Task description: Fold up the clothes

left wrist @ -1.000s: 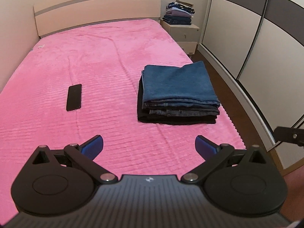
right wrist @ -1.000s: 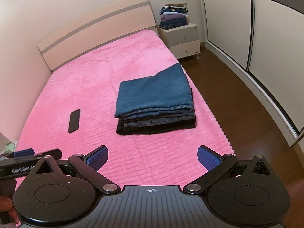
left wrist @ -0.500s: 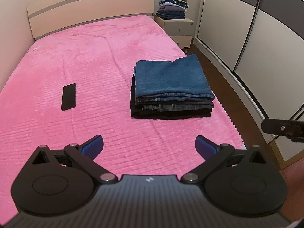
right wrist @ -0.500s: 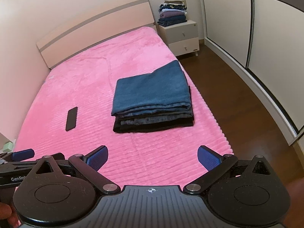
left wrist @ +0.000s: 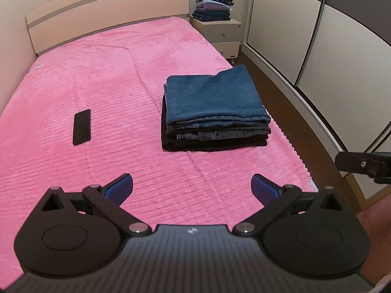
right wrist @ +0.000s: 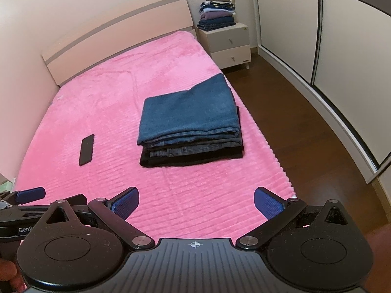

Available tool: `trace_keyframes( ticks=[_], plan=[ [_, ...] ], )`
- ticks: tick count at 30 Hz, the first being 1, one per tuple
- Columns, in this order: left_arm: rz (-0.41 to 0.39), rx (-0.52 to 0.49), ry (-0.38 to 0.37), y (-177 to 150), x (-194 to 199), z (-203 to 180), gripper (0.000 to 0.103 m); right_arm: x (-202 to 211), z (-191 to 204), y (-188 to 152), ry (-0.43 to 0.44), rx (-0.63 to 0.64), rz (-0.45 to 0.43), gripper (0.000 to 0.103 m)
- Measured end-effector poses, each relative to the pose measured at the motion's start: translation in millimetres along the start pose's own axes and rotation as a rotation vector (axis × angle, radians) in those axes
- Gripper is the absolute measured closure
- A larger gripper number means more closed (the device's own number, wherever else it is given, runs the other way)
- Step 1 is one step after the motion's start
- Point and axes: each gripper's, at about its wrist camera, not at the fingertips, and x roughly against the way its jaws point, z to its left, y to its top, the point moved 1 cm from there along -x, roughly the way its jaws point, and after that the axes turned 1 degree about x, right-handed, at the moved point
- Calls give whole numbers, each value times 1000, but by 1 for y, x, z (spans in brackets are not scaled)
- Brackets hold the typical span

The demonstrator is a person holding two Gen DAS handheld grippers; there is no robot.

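Left gripper (left wrist: 191,186): blue-padded jaws spread wide, empty, above the bed's foot. Right gripper (right wrist: 195,201): likewise spread and empty.

Stack of folded clothes (left wrist: 215,112): blue denim on top, dark jeans and black cloth beneath, square-edged, at 1 o'clock from the left gripper, near the bed's right edge.

Bedspread (left wrist: 110,78): pink, plush, ribbed in rows.

Phone (left wrist: 82,126): flat, black, at 10 o'clock, well apart from the stack.

Headboard (left wrist: 105,17): pale wood.

Nightstand (right wrist: 227,45): white, two drawers, bearing a second clothes pile (right wrist: 217,13).

Wardrobe (right wrist: 342,36): sliding panels.

Floor (right wrist: 305,127): dark wood.
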Motion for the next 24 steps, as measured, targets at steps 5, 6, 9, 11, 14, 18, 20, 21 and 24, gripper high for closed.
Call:
trace_keyframes(
  ticks=[5, 6, 9, 11, 14, 18, 20, 21, 24],
  plan=[
    [-5, -14, 2, 1, -1, -3, 1, -1, 1, -2, -2, 0, 6, 1],
    [-5, -17, 2, 1, -1, -4, 1, -2, 1, -2, -2, 0, 8, 1],
    [-5, -19, 5, 1, -1, -5, 1, -2, 2, -3, -3, 6, 9, 1],
    [-5, -21, 8, 2, -2, -6, 1, -3, 3, -3, -4, 13, 10, 1],
    [-5, -24, 12, 2, -3, -6, 1, -4, 5, -4, -5, 23, 14, 1],
    [-5, -27, 14, 3, -4, -7, 1, -5, 7, -2, -4, 26, 15, 1],
    [-6, -29, 14, 3, -4, -7, 1, -5, 6, -1, -4, 26, 14, 1],
    [-6, -29, 14, 4, -4, -7, 1, -6, 6, -1, -4, 26, 14, 1],
    [-5, -32, 14, 4, -5, -6, 1, -6, 7, -1, -3, 26, 14, 1]
  ],
)
